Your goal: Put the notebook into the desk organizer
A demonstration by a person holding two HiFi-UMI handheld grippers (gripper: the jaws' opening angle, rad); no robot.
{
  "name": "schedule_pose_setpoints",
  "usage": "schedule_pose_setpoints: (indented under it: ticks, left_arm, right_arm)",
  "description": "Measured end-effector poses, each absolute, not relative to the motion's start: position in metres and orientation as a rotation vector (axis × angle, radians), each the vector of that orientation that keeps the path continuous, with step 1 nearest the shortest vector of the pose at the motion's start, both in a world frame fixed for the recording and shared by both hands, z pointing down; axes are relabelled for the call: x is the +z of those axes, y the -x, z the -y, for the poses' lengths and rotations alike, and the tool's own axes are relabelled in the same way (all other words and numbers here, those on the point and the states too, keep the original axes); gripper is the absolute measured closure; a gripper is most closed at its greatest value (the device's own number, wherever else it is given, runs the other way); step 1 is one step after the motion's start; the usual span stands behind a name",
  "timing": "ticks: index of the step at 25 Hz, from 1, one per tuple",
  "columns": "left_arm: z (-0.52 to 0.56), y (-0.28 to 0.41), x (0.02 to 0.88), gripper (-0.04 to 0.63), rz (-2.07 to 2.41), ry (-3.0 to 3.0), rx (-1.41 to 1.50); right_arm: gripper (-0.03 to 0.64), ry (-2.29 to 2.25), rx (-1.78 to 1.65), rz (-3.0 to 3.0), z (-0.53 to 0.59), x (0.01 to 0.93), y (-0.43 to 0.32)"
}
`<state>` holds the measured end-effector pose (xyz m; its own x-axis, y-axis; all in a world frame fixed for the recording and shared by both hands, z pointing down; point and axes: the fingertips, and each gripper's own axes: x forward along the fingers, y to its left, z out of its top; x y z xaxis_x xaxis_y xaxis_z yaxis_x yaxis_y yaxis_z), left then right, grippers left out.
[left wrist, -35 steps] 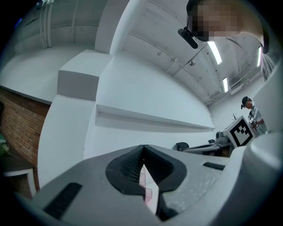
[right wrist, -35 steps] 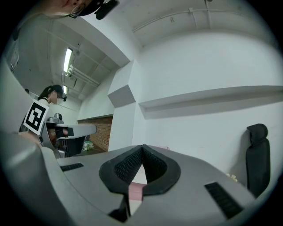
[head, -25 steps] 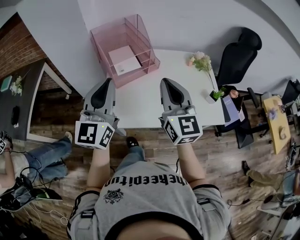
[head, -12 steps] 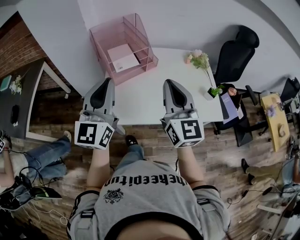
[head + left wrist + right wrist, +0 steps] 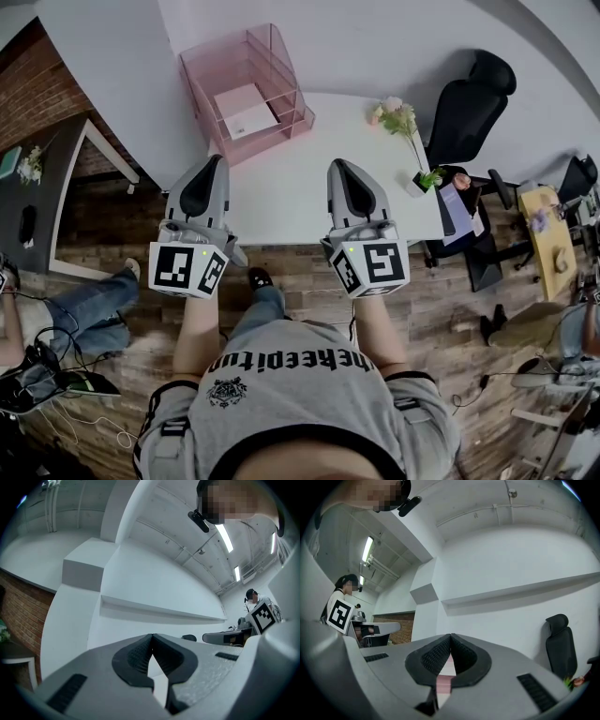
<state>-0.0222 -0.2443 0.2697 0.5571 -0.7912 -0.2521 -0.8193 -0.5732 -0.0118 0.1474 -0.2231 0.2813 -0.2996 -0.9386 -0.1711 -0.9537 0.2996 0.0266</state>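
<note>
The pink see-through desk organizer (image 5: 246,89) stands at the far left of the white table (image 5: 300,187). A pale notebook (image 5: 246,110) lies flat inside it. My left gripper (image 5: 218,161) hovers over the table's near left part, shut and empty; its pads (image 5: 140,654) meet at the tips. My right gripper (image 5: 337,166) hovers over the near middle, also shut with nothing in it. Both sit short of the organizer, apart from it. A pink strip of the organizer (image 5: 444,677) shows below the closed right pads (image 5: 461,656).
A small vase of flowers (image 5: 401,122) stands at the table's right edge, with a black office chair (image 5: 473,103) beyond it. A person (image 5: 66,319) sits on the wooden floor at the left. A yellow side table (image 5: 553,239) is far right.
The right gripper has drifted a little to the right. The organizer sits slightly higher in the head view. The left gripper has stayed put.
</note>
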Motion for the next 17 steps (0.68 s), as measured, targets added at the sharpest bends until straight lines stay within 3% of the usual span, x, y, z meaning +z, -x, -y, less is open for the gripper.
schedule_pose_setpoints:
  ticks: [17]
  left_arm:
    - [0.2413,0.02,0.2712,0.591,-1.381,2.665,0.329]
  right_arm:
    - [0.615,1.757,0.189,-2.436,0.2192,0.2774,-0.1449]
